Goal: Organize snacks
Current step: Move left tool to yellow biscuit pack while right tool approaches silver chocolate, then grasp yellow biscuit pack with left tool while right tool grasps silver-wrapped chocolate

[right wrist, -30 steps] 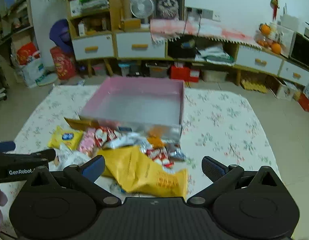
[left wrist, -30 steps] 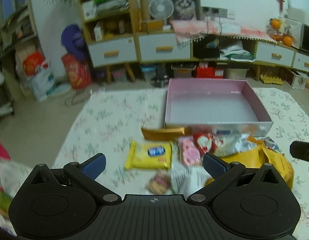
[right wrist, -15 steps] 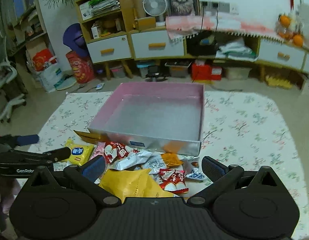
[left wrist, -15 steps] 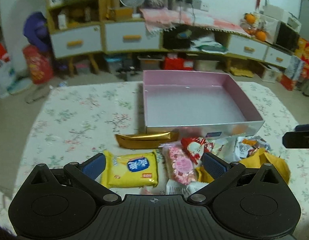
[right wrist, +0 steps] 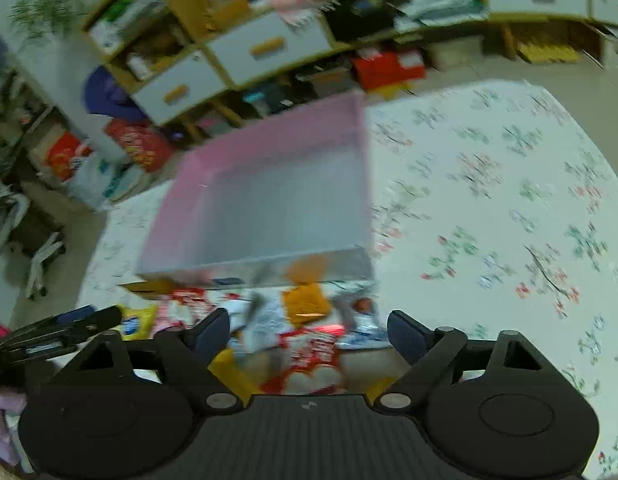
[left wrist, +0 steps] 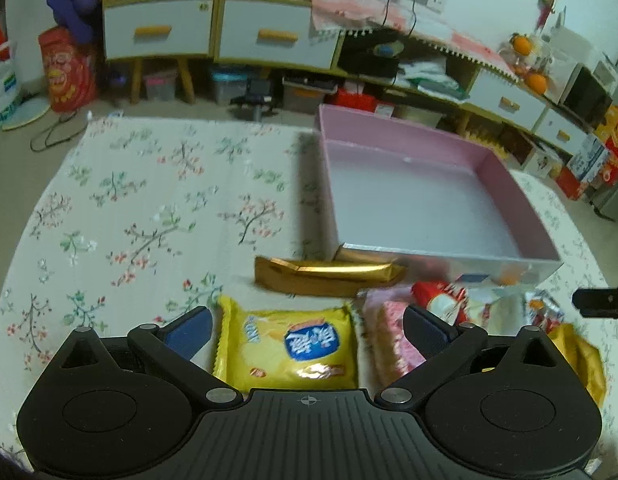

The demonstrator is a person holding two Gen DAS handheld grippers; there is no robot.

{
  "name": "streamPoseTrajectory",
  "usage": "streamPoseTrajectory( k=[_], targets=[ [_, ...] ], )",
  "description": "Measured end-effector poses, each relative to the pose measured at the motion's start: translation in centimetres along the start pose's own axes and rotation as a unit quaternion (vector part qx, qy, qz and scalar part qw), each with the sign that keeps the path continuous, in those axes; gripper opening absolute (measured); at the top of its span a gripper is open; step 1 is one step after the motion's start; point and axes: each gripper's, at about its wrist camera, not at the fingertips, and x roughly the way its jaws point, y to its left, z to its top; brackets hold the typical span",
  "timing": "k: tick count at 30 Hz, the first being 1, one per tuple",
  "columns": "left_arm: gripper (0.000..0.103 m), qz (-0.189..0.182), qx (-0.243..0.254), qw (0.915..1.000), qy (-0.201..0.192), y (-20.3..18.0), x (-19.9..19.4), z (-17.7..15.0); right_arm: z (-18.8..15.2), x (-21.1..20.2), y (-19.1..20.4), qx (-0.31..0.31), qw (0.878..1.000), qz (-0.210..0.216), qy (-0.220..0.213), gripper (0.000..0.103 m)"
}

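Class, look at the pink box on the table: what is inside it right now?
The pink box shows only its bare pale floor; no snacks are inside. The strip of floor just behind its near wall is hidden.

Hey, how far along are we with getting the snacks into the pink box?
Nothing looks done: the pink box is empty. In hand: the left gripper is open around the yellow packet, the right gripper open over the red-and-white packet; neither holds anything. Left: the whole pile, including the gold bar.

floral cloth (left wrist: 149,208): pink box (left wrist: 505,184), gold pkt (left wrist: 329,276), yellow pkt (left wrist: 285,348) on it
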Motion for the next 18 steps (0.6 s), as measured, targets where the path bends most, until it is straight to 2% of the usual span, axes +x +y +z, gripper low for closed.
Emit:
streamPoseTrajectory(
  k=[2,5,10,13,18],
  targets=[
    [0.099,0.001,0.008,0.9999,0.008,-0.2,0.2,0.1,0.0,0.1,-0.8,0.015,1.0,-0.007,0.001,0.052],
    [0.099,-0.003,0.015,0.9996,0.022,-0.3,0.6,0.0,0.2,0.4,-1.8,0.034,0.999,-0.012,-0.001,0.04],
    [0.095,0.002,0.001,0.9987,0.051,0.5,1.5,-0.4,0.0,1.0,-2.1,0.038,0.999,-0.019,0.006,0.026],
    [0.095,0.002,-0.003,0.9984,0.057,0.8,1.7,-0.6,-0.3,1.4,-1.8,0.027,0.999,-0.024,0.008,0.02],
    [0.094,0.0,0.032,0.9979,0.056,-0.3,1.6,-0.9,-0.5,2.3,-1.2,0.007,0.999,-0.045,0.008,0.015]
  ],
)
